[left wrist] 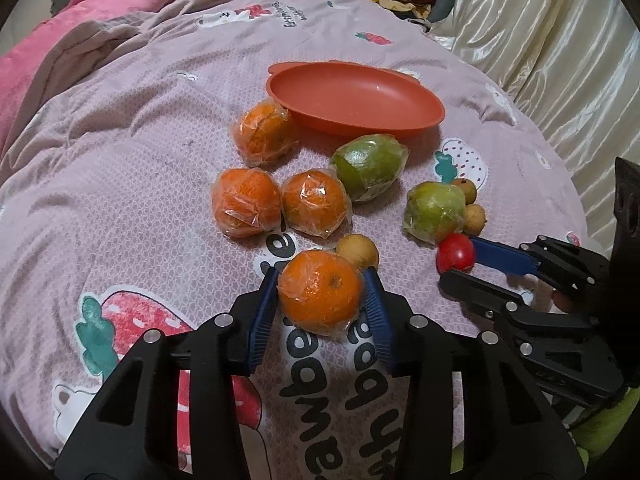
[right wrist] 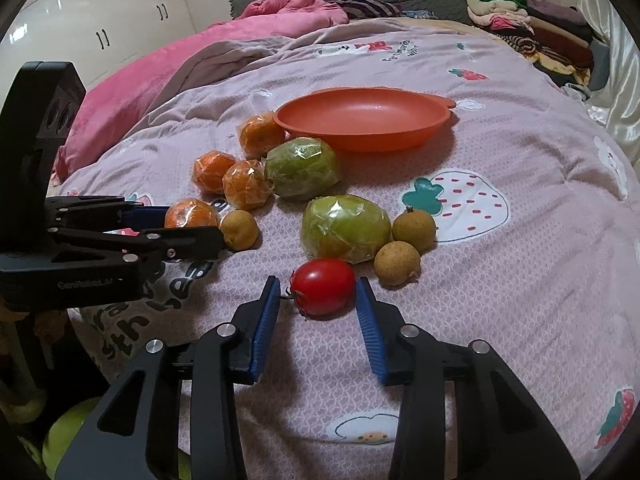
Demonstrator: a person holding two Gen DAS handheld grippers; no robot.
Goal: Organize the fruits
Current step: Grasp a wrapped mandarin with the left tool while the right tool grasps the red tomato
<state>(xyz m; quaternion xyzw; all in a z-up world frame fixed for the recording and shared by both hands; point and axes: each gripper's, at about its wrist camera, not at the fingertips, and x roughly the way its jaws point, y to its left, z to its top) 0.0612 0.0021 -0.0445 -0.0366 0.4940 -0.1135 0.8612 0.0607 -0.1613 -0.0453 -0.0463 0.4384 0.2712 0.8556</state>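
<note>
My left gripper [left wrist: 322, 276] is shut on a plastic-wrapped orange [left wrist: 320, 296] lying on the quilt, its blue pads pressed against both sides. A red tomato [right wrist: 323, 286] sits between the pads of my right gripper [right wrist: 316, 282]; the right pad touches it and a gap shows at the left pad. Beyond lie three more wrapped oranges [left wrist: 246, 202], two wrapped green fruits [left wrist: 370, 166] and small brown fruits [right wrist: 397, 262]. An orange plate [right wrist: 360, 120] stands empty behind them.
All of it rests on a soft purple strawberry-print quilt [right wrist: 500, 288]. A pink blanket [right wrist: 168, 64] is bunched at the back left, folded clothes [right wrist: 536, 28] are piled at the back right, and a cream curtain [left wrist: 560, 48] hangs on the right.
</note>
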